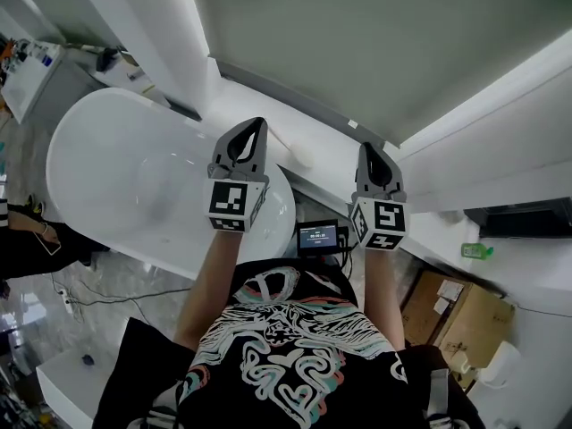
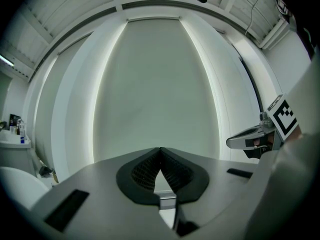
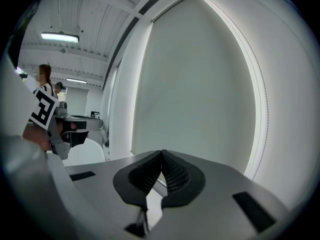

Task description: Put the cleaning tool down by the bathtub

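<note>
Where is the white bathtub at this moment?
In the head view the bathtub fills the left side, beside the white ledge; the left gripper overlaps its right end.

Bathtub: glossy white.
Left gripper, right gripper: grey bodies, black ribbed pads.
2 cubes: black-and-white square markers.
Blind: pale grey-green, plain.
Wall: white.
Shirt: black, swirling white print, teal and coral touches.
Bottle: green, possibly translucent.
Box: brown.
Floor: grey, marbled veins.
Screen: black, pale text.
Ceiling: white.
</note>
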### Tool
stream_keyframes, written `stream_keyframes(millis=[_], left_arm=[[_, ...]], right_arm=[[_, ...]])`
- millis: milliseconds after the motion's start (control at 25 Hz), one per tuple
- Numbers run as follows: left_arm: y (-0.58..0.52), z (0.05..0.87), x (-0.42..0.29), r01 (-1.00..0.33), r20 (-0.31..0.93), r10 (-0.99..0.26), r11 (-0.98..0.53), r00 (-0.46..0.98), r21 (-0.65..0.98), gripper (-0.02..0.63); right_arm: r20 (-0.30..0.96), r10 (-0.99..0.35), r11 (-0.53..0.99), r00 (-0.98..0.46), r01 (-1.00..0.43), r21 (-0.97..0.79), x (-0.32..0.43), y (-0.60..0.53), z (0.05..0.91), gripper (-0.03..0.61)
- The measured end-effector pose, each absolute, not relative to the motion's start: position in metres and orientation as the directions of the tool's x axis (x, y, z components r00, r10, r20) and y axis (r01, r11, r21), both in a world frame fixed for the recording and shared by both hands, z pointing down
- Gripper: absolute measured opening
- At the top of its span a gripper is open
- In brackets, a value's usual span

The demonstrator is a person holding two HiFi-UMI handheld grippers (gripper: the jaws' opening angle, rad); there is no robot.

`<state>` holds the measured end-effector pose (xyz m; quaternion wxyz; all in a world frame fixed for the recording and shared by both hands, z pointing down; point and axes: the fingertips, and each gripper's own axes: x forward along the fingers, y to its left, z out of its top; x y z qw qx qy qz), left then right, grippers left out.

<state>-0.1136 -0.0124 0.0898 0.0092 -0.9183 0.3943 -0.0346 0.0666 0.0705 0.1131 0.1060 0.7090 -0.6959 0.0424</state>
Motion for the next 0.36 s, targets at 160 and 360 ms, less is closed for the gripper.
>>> stream_keyframes(millis=[160,360], left_arm=[[-0.0119,0.0872,-0.1138,-0.725,0.051,-0.727,-0.687,0.685,-0.047,0.016],[-0.0088,0.0862,-0.119,-0.729,0.051,-0.731,-0.683,0.681,-0.046,0.016]], right_arm=[[0.202,-0.979,-0.003,0.022,-0.996,0.092,0.0645,0.0696,0.11,0.028],[0.2,-0.98,-0.001,0.02,-0.996,0.091,0.0606,0.0724,0.1086,0.028]])
